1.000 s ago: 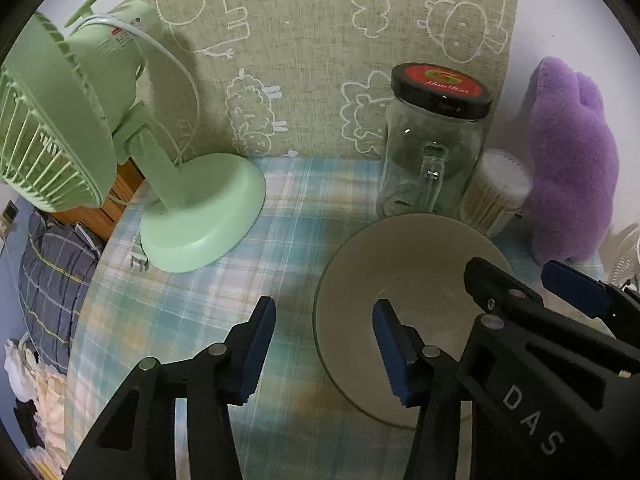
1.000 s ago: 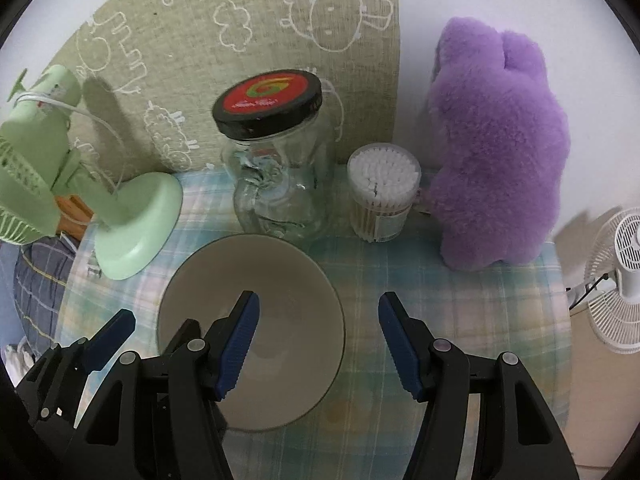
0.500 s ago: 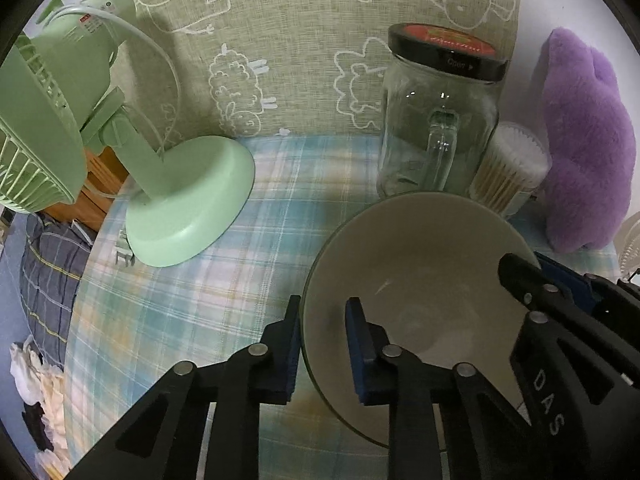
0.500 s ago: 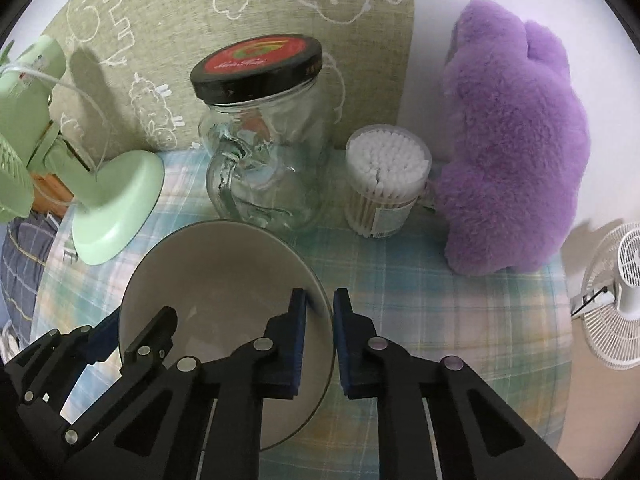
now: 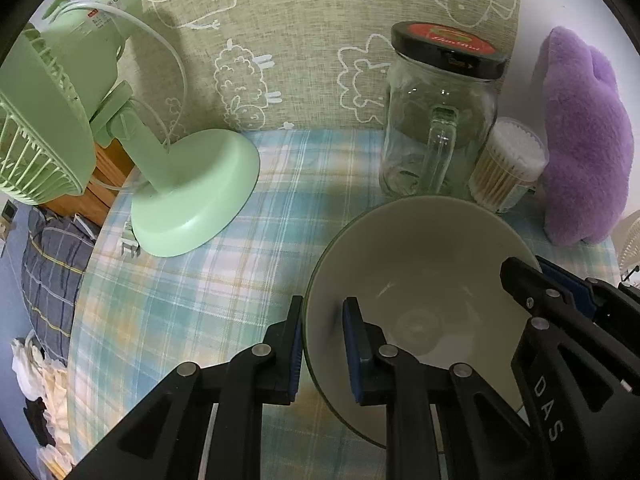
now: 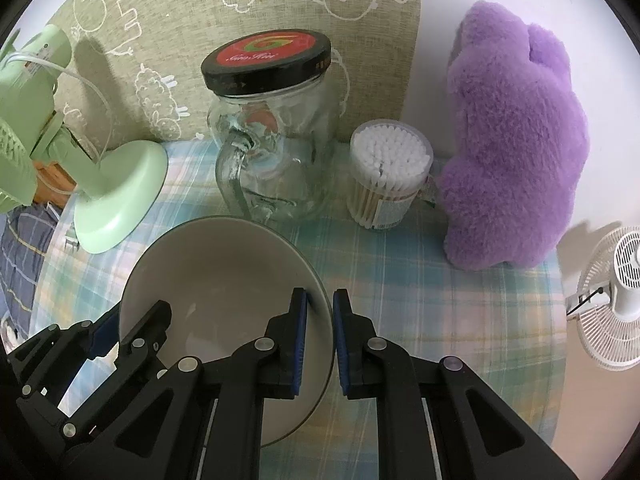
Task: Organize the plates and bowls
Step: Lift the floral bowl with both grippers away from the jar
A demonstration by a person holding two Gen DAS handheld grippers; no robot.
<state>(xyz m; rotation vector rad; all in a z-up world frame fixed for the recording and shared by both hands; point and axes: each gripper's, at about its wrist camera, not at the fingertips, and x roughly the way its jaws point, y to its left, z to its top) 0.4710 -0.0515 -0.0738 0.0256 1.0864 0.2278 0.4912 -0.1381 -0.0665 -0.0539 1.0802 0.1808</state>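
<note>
A pale grey-green bowl [image 5: 420,264] [image 6: 224,272] sits on the checked tablecloth in front of the glass jar. My left gripper [image 5: 322,336] is shut on the bowl's left rim, one blue pad inside and one outside. My right gripper [image 6: 320,328] is shut on the bowl's right rim in the same way. Each gripper shows in the other's view: the right gripper [image 5: 560,296] at the bowl's far side, the left gripper [image 6: 120,332] at lower left. No plates are in view.
A green desk fan [image 5: 120,128] [image 6: 80,184] stands left on the tablecloth [image 5: 180,300]. Behind the bowl stand a lidded glass jar [image 5: 436,120] [image 6: 272,140], a cotton swab tub [image 5: 508,164] [image 6: 388,176] and a purple plush toy [image 5: 584,136] [image 6: 516,136]. A white fan [image 6: 616,296] stands beyond the table's right edge.
Both grippers went from wide open to shut on opposite rims of the bowl within the first half second. Since then they have held still.
</note>
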